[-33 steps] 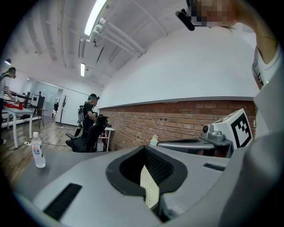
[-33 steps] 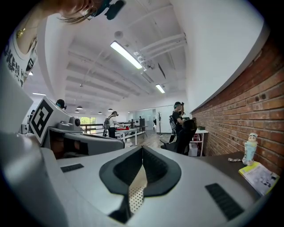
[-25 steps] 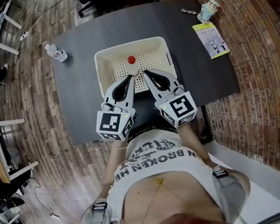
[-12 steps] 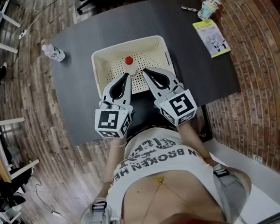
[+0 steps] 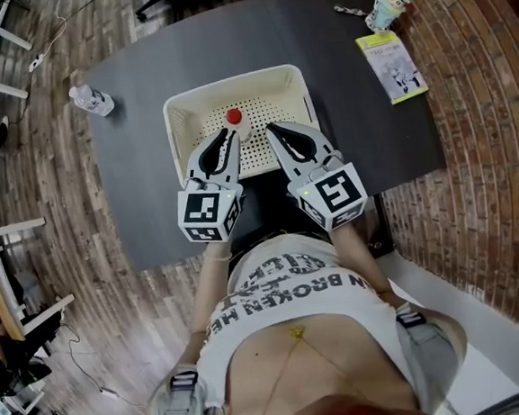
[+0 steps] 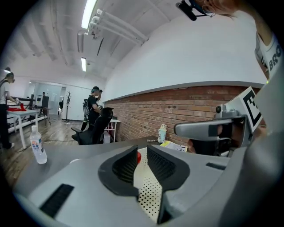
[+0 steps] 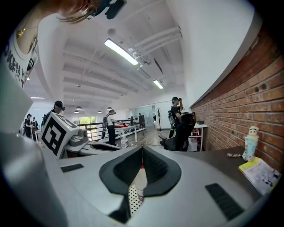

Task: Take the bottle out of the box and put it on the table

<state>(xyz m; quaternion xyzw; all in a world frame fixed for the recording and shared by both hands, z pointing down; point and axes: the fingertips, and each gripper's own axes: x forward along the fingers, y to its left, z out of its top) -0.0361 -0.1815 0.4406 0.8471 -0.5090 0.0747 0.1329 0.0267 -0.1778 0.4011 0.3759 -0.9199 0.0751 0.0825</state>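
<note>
A bottle with a red cap (image 5: 233,117) stands upright inside the cream perforated box (image 5: 179,119) on the dark table (image 5: 151,202). My left gripper (image 5: 227,136) reaches over the box's near rim, its tips just short of the cap. Its jaws are opening by a narrow gap and nothing is between them. In the left gripper view the red cap (image 6: 139,156) shows just beyond the left gripper (image 6: 142,149). My right gripper (image 5: 271,131) is on the bottle's right, shut and empty. In the right gripper view the bottle (image 7: 140,182) shows past the right gripper (image 7: 142,148).
A second clear water bottle (image 5: 92,101) stands at the table's far left corner. A yellow booklet (image 5: 392,64) and a small figure cup (image 5: 386,10) lie at the far right. People, chairs and tables are in the room behind.
Both grippers have moved forward over the box's near rim, closer to the red-capped bottle. The left one has also sunk lower.
</note>
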